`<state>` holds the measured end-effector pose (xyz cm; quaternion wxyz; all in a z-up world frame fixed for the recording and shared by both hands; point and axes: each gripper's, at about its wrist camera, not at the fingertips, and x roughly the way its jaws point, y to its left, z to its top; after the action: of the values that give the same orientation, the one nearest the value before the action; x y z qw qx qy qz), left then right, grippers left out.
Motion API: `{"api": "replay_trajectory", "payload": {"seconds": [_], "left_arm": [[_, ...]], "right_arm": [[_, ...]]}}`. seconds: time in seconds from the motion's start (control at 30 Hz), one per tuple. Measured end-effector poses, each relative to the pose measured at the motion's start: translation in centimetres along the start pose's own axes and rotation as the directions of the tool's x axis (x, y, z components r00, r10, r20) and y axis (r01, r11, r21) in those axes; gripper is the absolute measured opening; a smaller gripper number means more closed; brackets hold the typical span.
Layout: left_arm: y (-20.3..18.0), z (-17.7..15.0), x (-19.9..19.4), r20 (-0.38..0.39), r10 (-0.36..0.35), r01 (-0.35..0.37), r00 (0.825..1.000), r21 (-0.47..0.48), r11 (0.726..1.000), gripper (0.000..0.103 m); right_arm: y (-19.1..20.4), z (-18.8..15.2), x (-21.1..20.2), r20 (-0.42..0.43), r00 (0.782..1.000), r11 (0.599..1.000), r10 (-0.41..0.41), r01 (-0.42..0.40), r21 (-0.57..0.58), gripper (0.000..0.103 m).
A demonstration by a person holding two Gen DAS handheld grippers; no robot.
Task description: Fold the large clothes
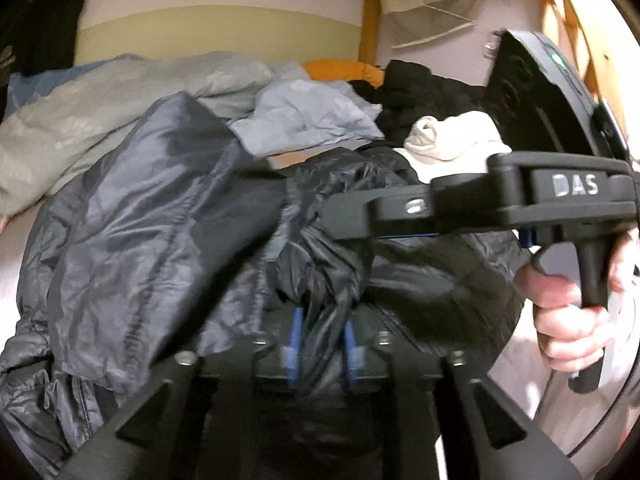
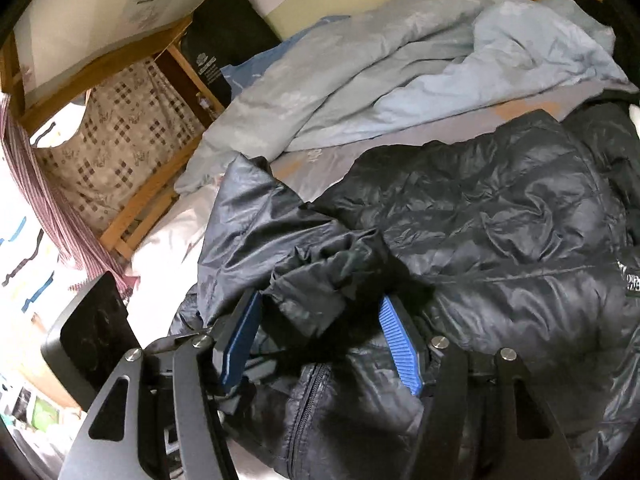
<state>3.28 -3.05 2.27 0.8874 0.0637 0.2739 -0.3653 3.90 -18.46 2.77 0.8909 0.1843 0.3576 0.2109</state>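
A large black puffer jacket (image 1: 152, 208) lies crumpled on the bed; it also shows in the right wrist view (image 2: 500, 232). My left gripper (image 1: 322, 344) is shut on a bunched fold of the jacket, its blue pads (image 1: 297, 336) pressed close on the fabric. My right gripper (image 2: 320, 332) is open, its blue pads (image 2: 400, 344) wide apart with a bunched jacket sleeve (image 2: 320, 276) between them. In the left wrist view the right gripper (image 1: 304, 204) comes in from the right, a hand (image 1: 572, 308) on its handle, its tip buried in the jacket.
A light blue duvet (image 2: 380, 64) is heaped behind the jacket. A white garment (image 1: 452, 136), black clothes (image 1: 424, 88) and an orange pillow (image 1: 344, 68) lie at the back. A wooden bed frame (image 2: 152, 196) with a checked cloth stands at the left.
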Motion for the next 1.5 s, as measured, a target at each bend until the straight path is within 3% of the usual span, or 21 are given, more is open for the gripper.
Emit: {"api": "replay_trajectory", "payload": {"seconds": [0.1,0.13,0.17,0.23,0.33,0.5,0.6,0.63,0.77,0.83,0.9,0.93,0.97,1.0,1.07,1.1,1.2,1.27,1.3,1.37,1.5], "left_arm": [[-0.1,-0.1,-0.7,0.011,-0.007,0.007,1.000,0.008,1.000,0.029],[-0.3,0.1,-0.7,0.018,-0.005,0.005,1.000,0.007,1.000,0.039],[-0.2,0.2,-1.1,0.033,0.003,-0.003,0.999,0.005,1.000,0.044],[0.3,0.4,-1.8,0.067,0.021,-0.021,0.998,-0.003,1.000,0.055],[1.6,1.0,-2.6,0.100,0.066,-0.063,0.993,-0.034,0.997,0.058],[5.4,2.1,-4.6,0.150,0.180,-0.162,0.972,-0.126,0.979,0.062],[8.3,2.8,-4.4,0.064,0.348,-0.336,0.935,-0.146,0.931,0.063],[9.2,2.8,-3.9,0.003,0.391,-0.388,0.920,-0.130,0.913,0.063],[13.0,2.4,-3.9,-0.083,0.485,-0.492,0.871,-0.161,0.856,0.063],[15.2,2.1,-2.9,-0.162,0.473,-0.499,0.866,-0.209,0.841,0.062],[17.3,1.2,-2.1,-0.236,0.481,-0.529,0.845,-0.233,0.816,0.057],[18.2,0.8,-2.0,-0.256,0.491,-0.548,0.832,-0.242,0.801,0.055],[18.7,0.6,-1.8,-0.263,0.492,-0.552,0.830,-0.259,0.793,0.051],[19.1,0.4,-2.3,-0.263,0.474,-0.537,0.840,-0.285,0.794,0.049],[18.9,0.7,-3.3,-0.228,0.427,-0.481,0.875,-0.311,0.820,0.049],[18.3,1.2,-3.4,-0.207,0.412,-0.458,0.888,-0.302,0.836,0.049],[16.0,2.0,-3.6,-0.193,0.412,-0.447,0.890,-0.196,0.873,0.048],[15.6,2.0,-2.4,-0.228,0.381,-0.423,0.896,-0.173,0.890,0.027],[16.2,1.6,-1.5,-0.254,0.361,-0.412,0.897,-0.193,0.890,0.010],[17.8,0.7,0.1,-0.317,0.352,-0.434,0.881,-0.242,0.868,0.002],[20.6,-0.8,1.9,-0.401,0.424,-0.549,0.812,-0.282,0.786,0.001]], "right_arm": [[0.9,-0.3,-0.1,0.020,0.998,0.996,-0.067,0.068,-0.050,0.054],[1.0,-0.4,-0.2,0.038,0.993,0.991,-0.113,0.115,-0.062,0.028],[0.9,-0.3,-0.3,0.049,0.988,0.987,-0.146,0.149,-0.067,0.013],[0.4,0.0,-1.2,0.119,0.960,0.962,-0.254,0.263,-0.070,0.011],[-0.5,0.8,-3.2,0.228,0.880,0.894,-0.417,0.443,-0.075,0.010],[-2.9,2.5,-6.3,0.316,0.756,0.791,-0.574,0.611,-0.025,0.010],[-3.9,3.5,-6.1,0.321,0.668,0.702,-0.672,0.712,-0.011,0.010],[-3.9,3.7,-5.7,0.322,0.656,0.683,-0.683,0.730,-0.037,0.010],[-4.4,5.4,-4.6,0.329,0.663,0.666,-0.673,0.736,-0.120,0.011],[-5.8,6.4,-4.8,0.313,0.679,0.688,-0.664,0.719,-0.098,0.015],[-6.9,6.9,-5.5,0.311,0.650,0.673,-0.693,0.738,-0.042,0.034],[-7.4,6.9,-6.0,0.314,0.638,0.668,-0.703,0.744,-0.016,0.056],[-7.9,6.9,-6.7,0.325,0.637,0.676,-0.699,0.737,0.009,0.067],[-8.3,6.8,-7.5,0.337,0.647,0.695,-0.684,0.719,0.029,0.067],[-8.6,6.8,-8.6,0.330,0.687,0.735,-0.648,0.678,0.031,0.067],[-8.6,6.8,-8.8,0.311,0.730,0.770,-0.608,0.638,0.007,0.067],[-8.0,7.0,-7.3,0.191,0.847,0.852,-0.495,0.517,-0.082,0.066],[-7.5,6.7,-5.0,0.103,0.891,0.884,-0.442,0.452,-0.117,0.037],[-7.5,6.5,-3.8,0.074,0.894,0.885,-0.442,0.449,-0.128,0.031],[-7.9,5.8,-1.1,0.041,0.846,0.834,-0.532,0.531,-0.150,0.008],[-11.7,5.5,1.3,-0.045,0.794,0.793,-0.607,0.600,-0.105,0.007]]}}
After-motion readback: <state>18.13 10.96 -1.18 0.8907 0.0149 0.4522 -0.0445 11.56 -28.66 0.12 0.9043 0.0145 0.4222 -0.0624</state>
